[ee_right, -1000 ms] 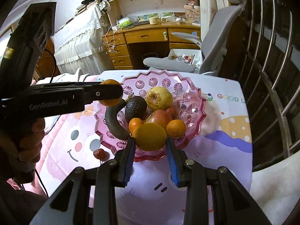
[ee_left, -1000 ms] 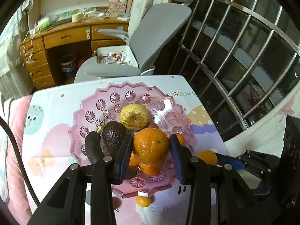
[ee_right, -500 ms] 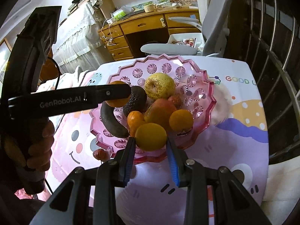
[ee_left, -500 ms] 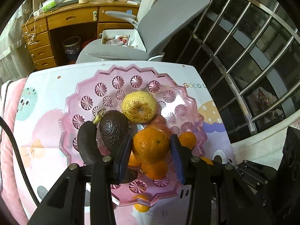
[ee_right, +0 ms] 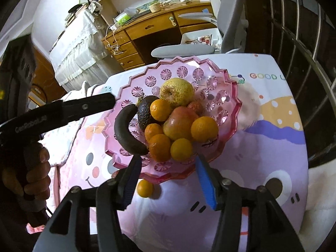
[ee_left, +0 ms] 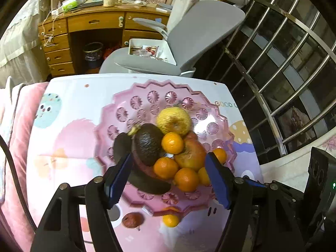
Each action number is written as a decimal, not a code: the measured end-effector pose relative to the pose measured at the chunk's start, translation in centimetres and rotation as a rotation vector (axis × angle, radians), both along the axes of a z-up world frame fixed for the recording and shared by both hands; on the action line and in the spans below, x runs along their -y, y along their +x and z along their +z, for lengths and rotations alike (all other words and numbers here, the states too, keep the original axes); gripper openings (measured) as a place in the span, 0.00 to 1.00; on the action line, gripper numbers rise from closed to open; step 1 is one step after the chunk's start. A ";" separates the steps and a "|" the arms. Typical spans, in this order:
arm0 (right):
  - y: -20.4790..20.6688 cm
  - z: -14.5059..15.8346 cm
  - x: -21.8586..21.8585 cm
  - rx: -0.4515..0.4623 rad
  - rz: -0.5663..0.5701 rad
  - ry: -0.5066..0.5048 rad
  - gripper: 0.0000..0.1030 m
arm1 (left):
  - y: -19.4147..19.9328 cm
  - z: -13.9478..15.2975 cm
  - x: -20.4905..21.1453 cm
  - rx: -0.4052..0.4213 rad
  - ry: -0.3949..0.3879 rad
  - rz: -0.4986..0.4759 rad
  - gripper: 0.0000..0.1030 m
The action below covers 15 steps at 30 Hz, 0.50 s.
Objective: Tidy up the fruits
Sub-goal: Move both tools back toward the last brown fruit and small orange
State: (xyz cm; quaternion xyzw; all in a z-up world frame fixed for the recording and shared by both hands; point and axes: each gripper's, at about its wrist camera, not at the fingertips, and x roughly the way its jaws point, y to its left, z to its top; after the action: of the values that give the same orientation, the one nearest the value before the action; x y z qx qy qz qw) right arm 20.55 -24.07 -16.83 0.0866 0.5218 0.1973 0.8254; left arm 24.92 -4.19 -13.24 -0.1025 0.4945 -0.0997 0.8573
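A pink scalloped fruit bowl point(ee_left: 147, 103) point(ee_right: 189, 67) on the cartoon tablecloth holds a yellow pear point(ee_left: 173, 121) point(ee_right: 177, 89), an avocado point(ee_left: 148, 143) point(ee_right: 145, 110), a blackened banana point(ee_left: 145, 180) point(ee_right: 124, 134), a red apple point(ee_left: 191, 154) point(ee_right: 179, 124) and several oranges point(ee_left: 172, 143) point(ee_right: 160, 109). My left gripper point(ee_left: 168, 178) is open and empty above the bowl's near side. My right gripper point(ee_right: 167, 172) is open and empty at the bowl's near rim. One orange point(ee_left: 170, 220) point(ee_right: 145, 188) and a small reddish fruit point(ee_left: 132, 220) lie on the cloth beside the bowl.
A grey office chair point(ee_left: 189, 42) stands behind the table, with a wooden desk point(ee_left: 94, 27) beyond it. A metal railing point(ee_left: 283, 63) runs along the right. The left gripper's body point(ee_right: 63, 109) and the hand holding it show left of the bowl in the right wrist view.
Both grippers have opened and let their oranges go into the bowl. The left one's orange now rests by the avocado and pear; the right one's lies at the front of the pile.
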 end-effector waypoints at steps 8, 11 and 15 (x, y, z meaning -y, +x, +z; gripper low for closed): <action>-1.3 0.0 -0.4 -0.083 -0.069 0.066 0.64 | -3.6 -0.2 -3.3 -0.042 0.009 0.042 0.76; -1.8 -0.3 -0.8 -0.120 -0.094 0.082 0.65 | -4.8 -0.6 -4.4 -0.063 0.008 0.052 0.76; -2.4 -0.9 -1.4 -0.178 -0.127 0.096 0.66 | -6.4 -1.6 -5.8 -0.102 0.003 0.059 0.77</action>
State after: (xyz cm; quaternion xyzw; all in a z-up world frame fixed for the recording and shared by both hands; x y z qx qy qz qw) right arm 18.15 -22.63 -17.78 0.1762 0.5763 0.1608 0.7816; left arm 18.47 1.60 -14.79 -0.1204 0.5343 -0.0684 0.8339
